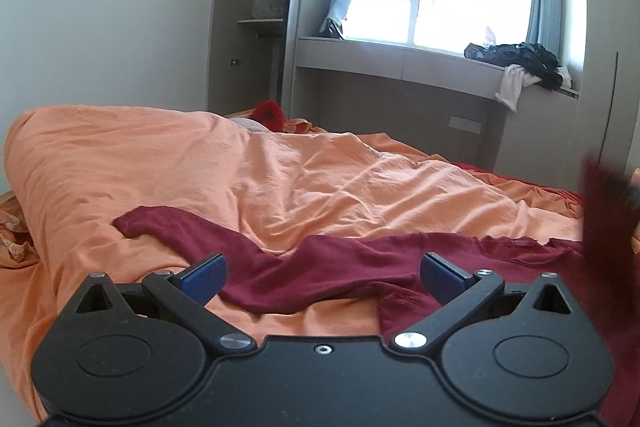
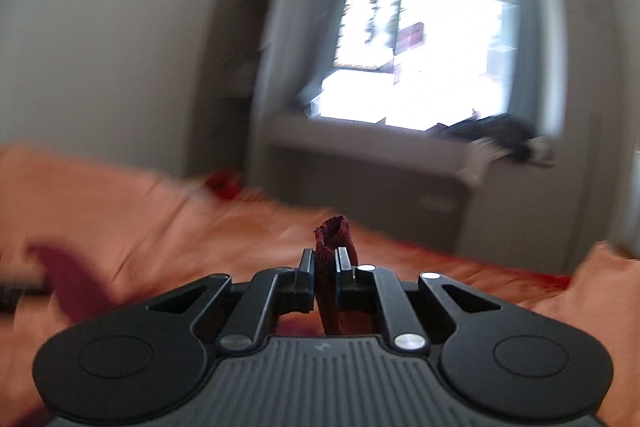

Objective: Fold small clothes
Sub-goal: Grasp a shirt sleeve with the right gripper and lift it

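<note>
A dark red garment (image 1: 312, 275) lies spread across the orange duvet (image 1: 160, 163), one sleeve reaching out to the left. My left gripper (image 1: 322, 277) hovers just above the cloth with its blue pads wide apart and nothing between them. At the right edge of the left wrist view a blurred dark red flap (image 1: 604, 211) of the garment is lifted. In the blurred right wrist view my right gripper (image 2: 324, 259) is shut on a bunched edge of the dark red garment (image 2: 332, 239), which sticks up between the pads.
Beyond the bed, a grey window ledge (image 1: 400, 57) holds a heap of dark and white clothes (image 1: 520, 65). An open wardrobe (image 1: 256, 15) stands at the left of the window. A red object (image 1: 270, 113) lies at the head of the bed.
</note>
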`<state>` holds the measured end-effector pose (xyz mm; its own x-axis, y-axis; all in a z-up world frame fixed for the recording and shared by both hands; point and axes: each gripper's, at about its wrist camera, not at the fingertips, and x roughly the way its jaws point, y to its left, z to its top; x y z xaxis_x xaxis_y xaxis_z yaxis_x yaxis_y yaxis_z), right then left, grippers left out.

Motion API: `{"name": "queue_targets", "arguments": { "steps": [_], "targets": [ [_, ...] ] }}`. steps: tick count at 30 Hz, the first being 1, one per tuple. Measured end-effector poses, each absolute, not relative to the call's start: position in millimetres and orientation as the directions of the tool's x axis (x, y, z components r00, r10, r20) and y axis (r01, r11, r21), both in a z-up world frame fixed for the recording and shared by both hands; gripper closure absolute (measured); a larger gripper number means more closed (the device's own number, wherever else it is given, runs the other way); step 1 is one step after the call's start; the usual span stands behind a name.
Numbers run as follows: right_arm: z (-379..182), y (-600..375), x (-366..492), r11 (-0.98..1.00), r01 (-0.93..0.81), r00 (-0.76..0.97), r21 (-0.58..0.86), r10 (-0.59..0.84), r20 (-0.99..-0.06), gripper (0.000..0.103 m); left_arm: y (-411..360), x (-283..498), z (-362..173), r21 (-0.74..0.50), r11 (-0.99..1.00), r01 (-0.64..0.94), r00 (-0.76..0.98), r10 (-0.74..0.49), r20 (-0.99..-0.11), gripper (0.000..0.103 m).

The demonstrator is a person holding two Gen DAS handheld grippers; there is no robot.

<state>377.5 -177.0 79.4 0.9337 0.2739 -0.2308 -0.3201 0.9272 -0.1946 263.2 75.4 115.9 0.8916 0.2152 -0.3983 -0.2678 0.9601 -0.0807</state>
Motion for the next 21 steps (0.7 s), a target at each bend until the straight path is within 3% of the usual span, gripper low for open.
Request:
{"name": "queue_targets", "arguments": {
  "steps": [7,10,12,13,14,19,21],
  "targets": [
    [-11.0,-100.3,351.2,0.815,-0.470,0.847,-0.339,0.309,-0.431,0.090,81.5,264.0,103.3,-0.106,0.965,-0.238,0.900,0.179,-0.396,0.000],
    [-28.6,-98.4,322.3,0.786,-0.495,0.836,-0.370,0.315,-0.449,0.075,75.9,272.3,94.6,-0.132,0.971,-0.200,0.908,0.133,-0.398,0.000],
    [-26.5,-108.6,308.7,0.787,-0.486,0.847,-0.379,0.318,-0.426,0.053,69.9,280.2,89.6,-0.164,0.972,-0.170,0.909,0.090,-0.407,0.000],
    [-22.9,-116.6,302.3,0.798,-0.474,0.854,-0.372,0.313,-0.416,0.032,65.2,285.4,86.8,-0.184,0.971,-0.150,0.910,0.062,-0.411,0.000],
    [-19.8,-127.3,297.4,0.811,-0.462,0.861,-0.359,0.313,-0.401,0.020,60.8,290.4,84.7,-0.196,0.971,-0.136,0.908,0.043,-0.417,0.000],
    [-5.3,-184.4,279.7,0.869,-0.361,0.903,-0.338,0.234,-0.361,0.009,22.9,325.2,63.7,-0.179,0.979,-0.098,0.879,0.001,-0.476,0.000],
    [-0.1,-234.4,271.8,0.924,-0.230,0.934,-0.304,0.122,-0.335,0.007,8.9,335.3,53.9,-0.143,0.986,-0.084,0.865,0.001,-0.502,0.000]
  ]
}}
